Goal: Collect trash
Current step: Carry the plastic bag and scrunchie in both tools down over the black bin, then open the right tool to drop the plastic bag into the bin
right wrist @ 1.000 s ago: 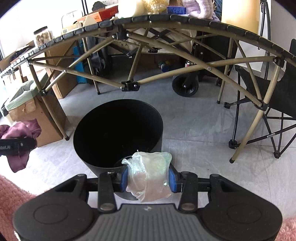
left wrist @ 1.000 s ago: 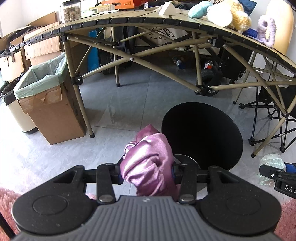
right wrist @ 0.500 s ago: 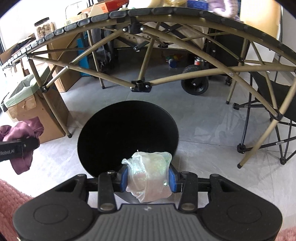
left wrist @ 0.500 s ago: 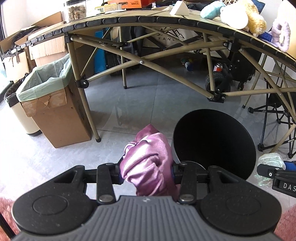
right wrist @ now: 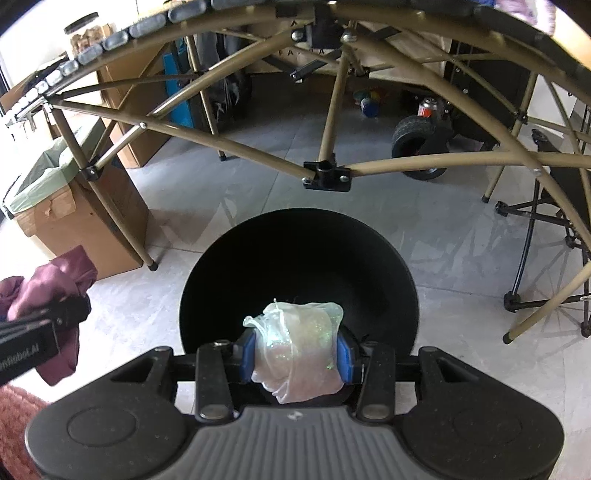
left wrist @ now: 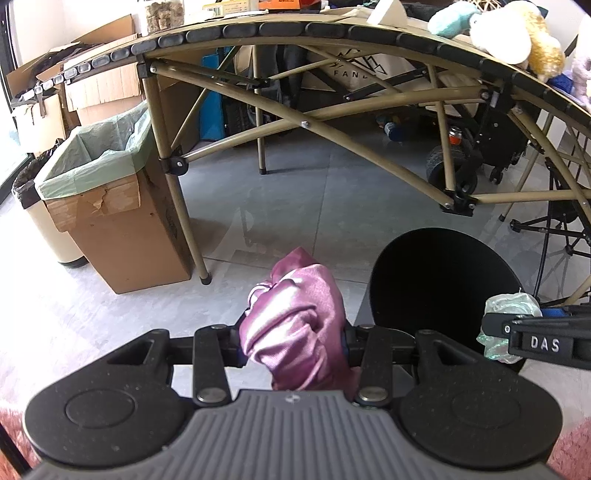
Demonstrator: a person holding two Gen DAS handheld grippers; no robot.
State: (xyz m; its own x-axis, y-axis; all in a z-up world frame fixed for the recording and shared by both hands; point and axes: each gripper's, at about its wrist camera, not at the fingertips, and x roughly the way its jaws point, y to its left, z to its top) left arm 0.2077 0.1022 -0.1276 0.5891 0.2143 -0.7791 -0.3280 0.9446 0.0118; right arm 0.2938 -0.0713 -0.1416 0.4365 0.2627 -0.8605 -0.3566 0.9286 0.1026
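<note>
Moved closer over black bin (right wrist: 299, 266); right tongs (right wrist: 295, 354) clamped on plastic wad (right wrist: 297, 350), left tongs (left wrist: 293, 341) on purple cloth (left wrist: 295, 317). Toys (left wrist: 517, 33) on worktop (left wrist: 332, 31) only in left view.

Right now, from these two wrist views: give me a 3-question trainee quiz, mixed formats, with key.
1. True or false: the right claw is shut on a pale crumpled plastic wrapper.
2. Multiple choice: the left claw holds
A. a glass jar
B. a purple satin cloth
C. a cardboard flap
3. Fill in: in the right wrist view, the container directly beyond the wrapper is the black round ____.

Key:
1. True.
2. B.
3. bin. The cardboard box with the green liner stands farther off, beside a leg of the folding table.
</note>
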